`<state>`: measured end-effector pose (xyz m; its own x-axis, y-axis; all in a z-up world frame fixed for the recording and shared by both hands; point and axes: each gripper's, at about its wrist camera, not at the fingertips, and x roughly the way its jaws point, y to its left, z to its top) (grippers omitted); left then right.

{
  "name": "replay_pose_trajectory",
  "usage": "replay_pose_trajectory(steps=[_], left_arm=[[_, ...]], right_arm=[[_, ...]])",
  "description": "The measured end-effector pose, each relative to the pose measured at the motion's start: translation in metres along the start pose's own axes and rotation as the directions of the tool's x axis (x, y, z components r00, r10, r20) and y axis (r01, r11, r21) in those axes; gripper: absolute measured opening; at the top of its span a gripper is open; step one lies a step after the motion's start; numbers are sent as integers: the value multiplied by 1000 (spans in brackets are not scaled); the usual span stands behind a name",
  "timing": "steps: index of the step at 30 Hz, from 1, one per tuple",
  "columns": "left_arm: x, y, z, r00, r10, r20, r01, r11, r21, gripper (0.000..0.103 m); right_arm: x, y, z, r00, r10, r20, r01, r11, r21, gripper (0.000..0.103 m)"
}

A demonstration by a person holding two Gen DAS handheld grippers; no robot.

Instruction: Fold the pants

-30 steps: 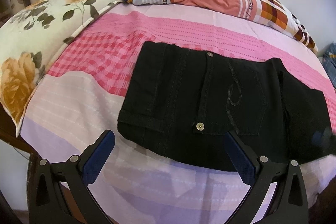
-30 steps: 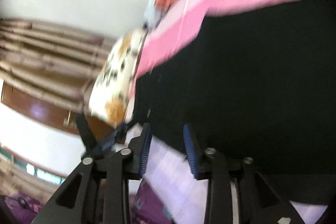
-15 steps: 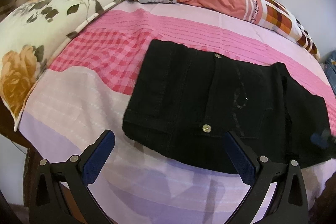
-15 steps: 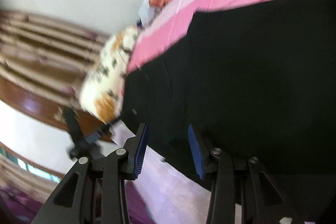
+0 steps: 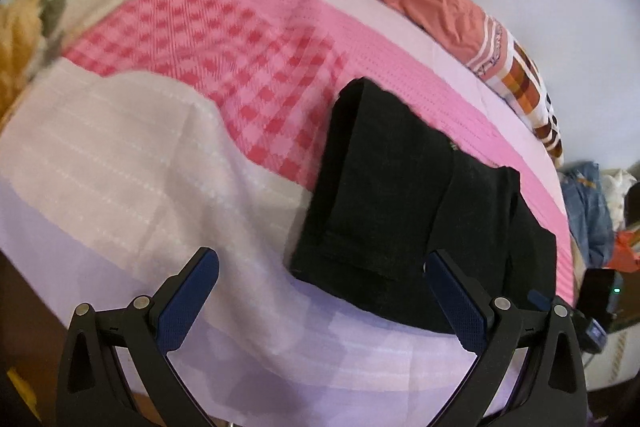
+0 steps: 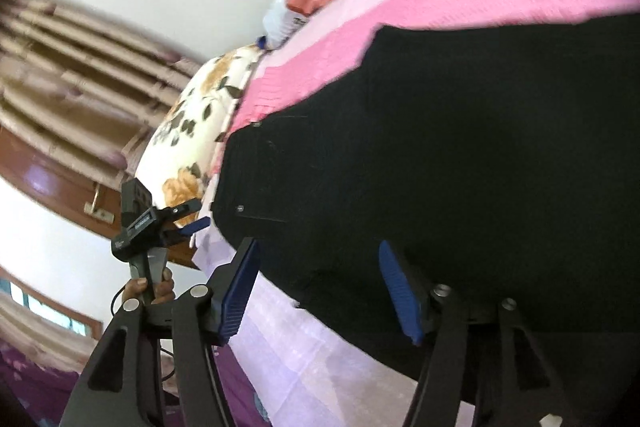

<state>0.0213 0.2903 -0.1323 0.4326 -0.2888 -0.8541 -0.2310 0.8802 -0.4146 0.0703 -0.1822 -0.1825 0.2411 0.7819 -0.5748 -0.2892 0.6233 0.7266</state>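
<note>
Pants [image 5: 404, 211] folded on bedspread [image 5: 132, 163], left gripper [image 5: 320, 303] apart, right gripper [image 6: 320, 287] opening, empty

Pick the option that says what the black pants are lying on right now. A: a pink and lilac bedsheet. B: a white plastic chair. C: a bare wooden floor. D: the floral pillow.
A: the black pants lie flat on the pink and lilac bedsheet, with the floral pillow apart at the sheet's far edge.
</note>
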Motion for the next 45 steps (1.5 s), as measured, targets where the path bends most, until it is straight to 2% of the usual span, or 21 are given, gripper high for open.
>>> replay_pose_trajectory(steps=[2,4,8,10,13,16,18,19,21,23,25,27,28,30,32,35,37,41,43,45], left_arm=[[9,11,2,995,-83,-53,80,996,-48,102],[15,16,1,985,-158,-74,151,984,-91,102],[17,19,-4,966,-243,-89,228,961,-157,102],[11,24,-8,948,-311,-71,287,929,-234,102],[9,30,-19,895,-445,-30,400,832,-385,102],[8,24,-24,872,-490,-12,440,792,-422,102],[10,16,-26,843,-537,5,484,756,-440,102],[11,12,-24,841,-540,14,491,753,-437,102],[13,10,-21,862,-507,19,465,775,-428,102],[23,11,-21,858,-514,2,460,766,-448,102],[30,20,-24,902,-431,-14,373,797,-475,102],[31,31,-27,886,-462,27,411,758,-507,102],[31,33,-26,885,-465,34,415,752,-512,102],[28,35,-21,894,-443,57,409,760,-505,102],[33,30,-15,880,-473,54,436,755,-490,102],[39,22,-8,892,-450,31,413,787,-457,102],[38,21,-8,894,-447,19,408,798,-443,102],[40,29,-18,866,-497,49,459,753,-471,102],[40,32,-22,858,-510,61,472,736,-486,102],[41,29,-19,864,-502,47,459,745,-484,102]], right_arm=[[-1,-5,-3,1000,-5,1,5,1000,12,60],[-3,-3,-4,1000,-12,1,12,1000,-3,61],[0,3,-5,1000,-27,-6,27,999,-17,63],[1,3,-4,1000,-28,-6,28,999,-16,64],[1,1,-3,1000,-22,-3,22,1000,-5,64],[3,1,-2,1000,-19,-1,19,1000,-1,64],[3,-1,-3,1000,-14,0,14,1000,0,64],[2,-2,-3,1000,-12,1,12,1000,2,64],[4,-1,-4,1000,-9,2,9,1000,3,64],[4,-2,-4,1000,-4,3,4,1000,6,64],[3,-3,-4,1000,1,4,-1,1000,11,64],[3,-3,-4,1000,7,7,-7,1000,14,64],[3,-4,-4,1000,8,8,-8,1000,16,64],[4,-4,-4,1000,8,10,-8,1000,19,64],[4,-4,-5,1000,11,17,-11,1000,18,65],[4,-5,-6,1000,11,18,-12,1000,20,65],[4,-5,-6,1000,12,19,-12,1000,22,65],[5,-4,-6,1000,15,20,-15,1000,22,66],[6,-3,-6,1000,15,21,-16,1000,25,67],[7,-3,-6,1000,17,23,-18,999,26,68]])
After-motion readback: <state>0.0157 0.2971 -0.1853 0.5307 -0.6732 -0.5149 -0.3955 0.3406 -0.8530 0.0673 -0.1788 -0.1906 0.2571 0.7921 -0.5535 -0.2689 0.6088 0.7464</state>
